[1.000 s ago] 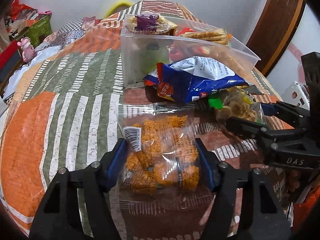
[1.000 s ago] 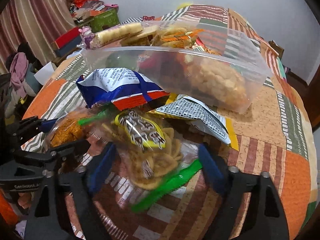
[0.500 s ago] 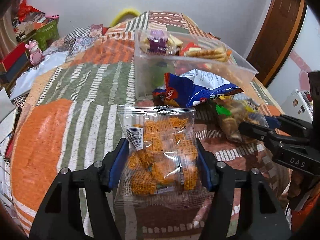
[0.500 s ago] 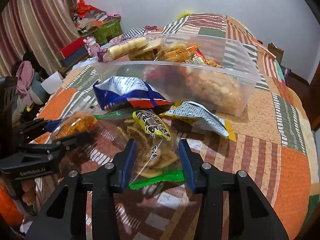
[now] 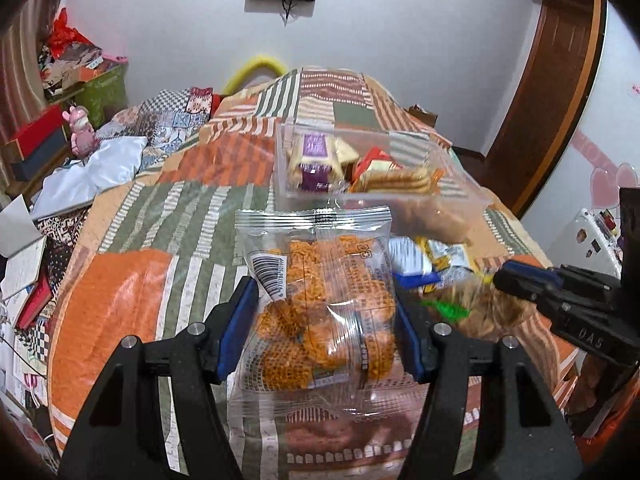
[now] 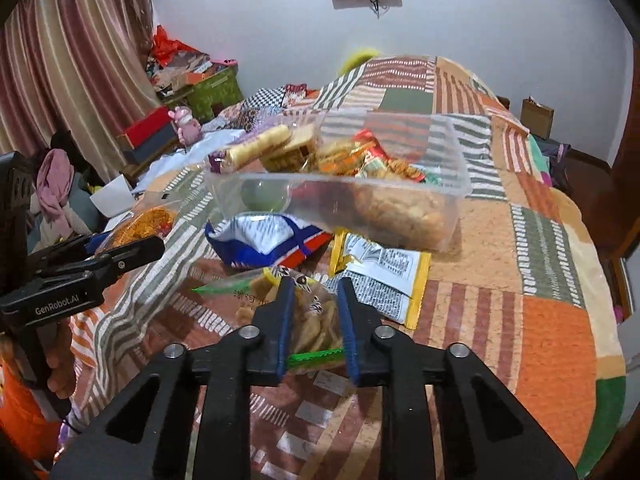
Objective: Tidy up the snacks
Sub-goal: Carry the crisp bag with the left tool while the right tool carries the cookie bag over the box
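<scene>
Two grippers each pinch one snack bag. The left gripper (image 5: 326, 328) has its blue pads pressed on the sides of a clear bag of orange snacks (image 5: 320, 308) and holds it up above the bed (image 5: 120, 280). The right gripper (image 6: 314, 324) squeezes a bag of chips (image 6: 310, 320) with a green edge, low over the bed. Past them, near the middle of the bed, sits the clear bin (image 6: 452, 184). It already holds many snacks, like cookies and wafers. Right in front of the bin lie a blue bag (image 6: 264, 240) and a yellow bag (image 6: 384, 276), both not picked up yet. I think the job is more than half done: these two bags go in next, then the last two.
</scene>
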The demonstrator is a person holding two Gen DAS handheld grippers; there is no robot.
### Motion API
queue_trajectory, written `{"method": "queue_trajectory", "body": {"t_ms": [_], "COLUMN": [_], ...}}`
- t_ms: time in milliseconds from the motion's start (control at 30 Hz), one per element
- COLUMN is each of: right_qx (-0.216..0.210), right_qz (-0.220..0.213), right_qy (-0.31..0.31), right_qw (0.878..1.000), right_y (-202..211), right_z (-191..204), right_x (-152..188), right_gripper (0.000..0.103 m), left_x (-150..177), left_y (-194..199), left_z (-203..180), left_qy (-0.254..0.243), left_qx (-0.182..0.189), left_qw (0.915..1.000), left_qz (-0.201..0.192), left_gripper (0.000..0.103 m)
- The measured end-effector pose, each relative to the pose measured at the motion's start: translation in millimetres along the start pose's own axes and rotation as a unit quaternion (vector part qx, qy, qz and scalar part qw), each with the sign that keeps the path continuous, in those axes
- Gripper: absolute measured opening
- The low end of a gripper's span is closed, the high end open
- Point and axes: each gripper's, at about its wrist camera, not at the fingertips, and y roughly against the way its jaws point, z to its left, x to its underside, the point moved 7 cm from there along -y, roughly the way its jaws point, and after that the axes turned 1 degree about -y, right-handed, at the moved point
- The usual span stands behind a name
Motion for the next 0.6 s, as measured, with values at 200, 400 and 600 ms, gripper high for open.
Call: {"method": "queue_trajectory", "body": {"t_ms": [200,400,600], "right_qx": [-0.021,-0.034,-0.03], "right_qz": [0.041,0.072,0.088], "right_qy": [0.019,0.029,0.051], "right_qw": [0.999,0.996,0.994], "right_y": [-11.1,-21.0,-34.5], "right_z": [6.1,8.4,15.8], "right_x": [15.1,34.1,41.8], "right_gripper": [0.025,0.063,0.08], "left_x": [-3.1,1.7,3.7], "left_y": [0.5,-4.4,-7.8], "left_z": [-4.8,-2.3,4.2], "left_qy": [0.0,0.002,0.01], "left_qx": [0.005,0.004,0.003], "left_qw": [1.0,0.9999,0.9998], "left_qz": [0.001,0.01,0.014], "left_gripper": [0.063,0.063,0.063]}}
